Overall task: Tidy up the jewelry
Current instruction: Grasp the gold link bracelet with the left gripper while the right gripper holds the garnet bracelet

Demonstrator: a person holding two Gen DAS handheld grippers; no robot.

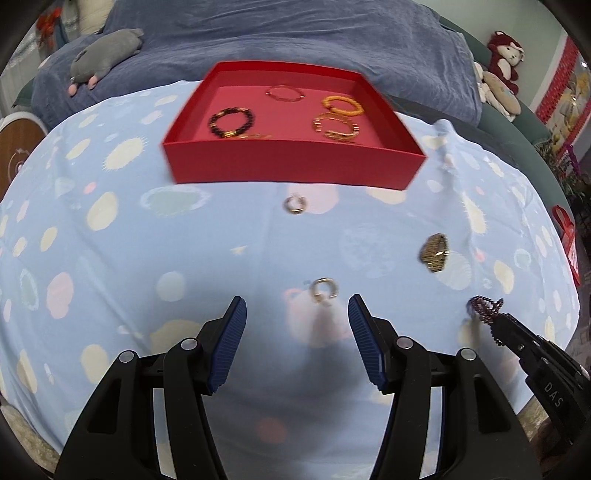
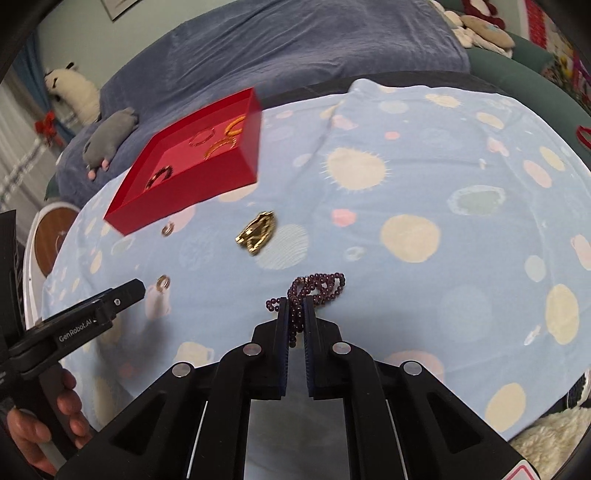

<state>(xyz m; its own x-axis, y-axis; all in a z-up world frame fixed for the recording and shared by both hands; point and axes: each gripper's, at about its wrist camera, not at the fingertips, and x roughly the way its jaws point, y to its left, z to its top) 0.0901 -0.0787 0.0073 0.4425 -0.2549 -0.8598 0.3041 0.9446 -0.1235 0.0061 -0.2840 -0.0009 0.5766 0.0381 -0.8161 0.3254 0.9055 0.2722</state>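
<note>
A red tray [image 1: 295, 166] holds several bracelets: a black beaded one [image 1: 232, 122], an orange one [image 1: 342, 106], a gold one [image 1: 334, 127] and a thin pink one [image 1: 284, 93]. On the spotted blue cloth lie a small ring [image 1: 295, 204], a second ring [image 1: 324, 290] and a gold watch [image 1: 434, 253]. My left gripper [image 1: 297, 319] is open, just short of the second ring. My right gripper [image 2: 295, 308] is shut on a purple beaded bracelet [image 2: 317, 286], also in the left wrist view [image 1: 484, 308]. The tray [image 2: 192, 192] and watch [image 2: 258, 230] lie beyond it.
A blue-covered sofa [image 1: 280, 33] with a grey plush toy [image 1: 107, 53] stands behind the table. Stuffed toys [image 1: 502, 62] sit at the far right. A round wooden stool [image 2: 48, 236] is at the left. A fluffy rug [image 2: 554, 439] lies below the table's right edge.
</note>
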